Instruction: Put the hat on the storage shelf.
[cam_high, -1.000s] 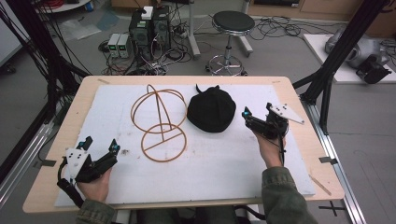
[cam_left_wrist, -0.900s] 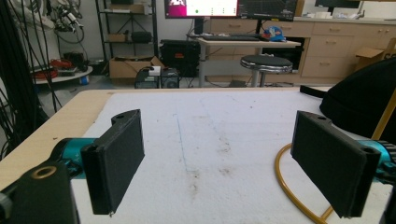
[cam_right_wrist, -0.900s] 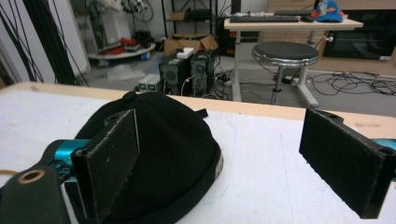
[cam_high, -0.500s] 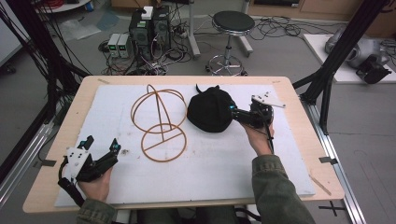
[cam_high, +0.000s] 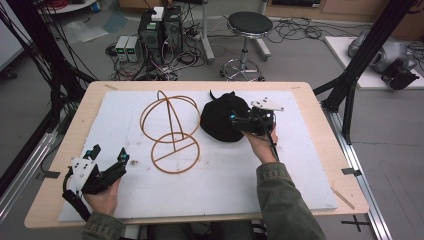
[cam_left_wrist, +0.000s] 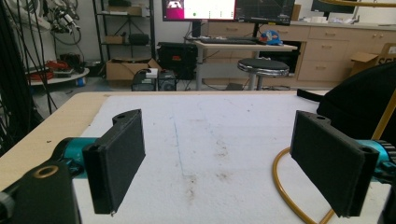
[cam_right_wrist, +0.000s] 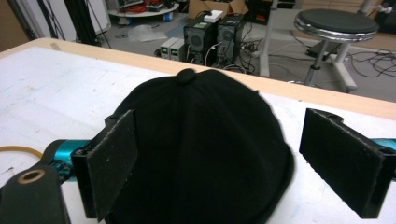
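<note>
A black cap (cam_high: 222, 119) lies on the white mat, right of centre. My right gripper (cam_high: 237, 122) stands open at the cap's right edge; in the right gripper view the cap (cam_right_wrist: 201, 149) sits between and just beyond the two wide-apart pads (cam_right_wrist: 112, 163). A gold wire stand (cam_high: 170, 130) with a round base ring and a dome hoop stands left of the cap. My left gripper (cam_high: 107, 159) rests open near the table's front left, apart from the stand. In the left gripper view its pads (cam_left_wrist: 119, 158) frame bare mat, with the stand's ring (cam_left_wrist: 289, 196) at lower right.
The white mat (cam_high: 300, 165) covers most of the wooden table (cam_high: 325, 130). Beyond the far edge are a stool (cam_high: 248, 30), computer towers (cam_high: 160, 25) and cables on the floor. Black frame posts (cam_high: 360, 65) rise at both sides.
My right gripper has moved left from the table's right side up to the cap's right edge. The left gripper has stayed put.
</note>
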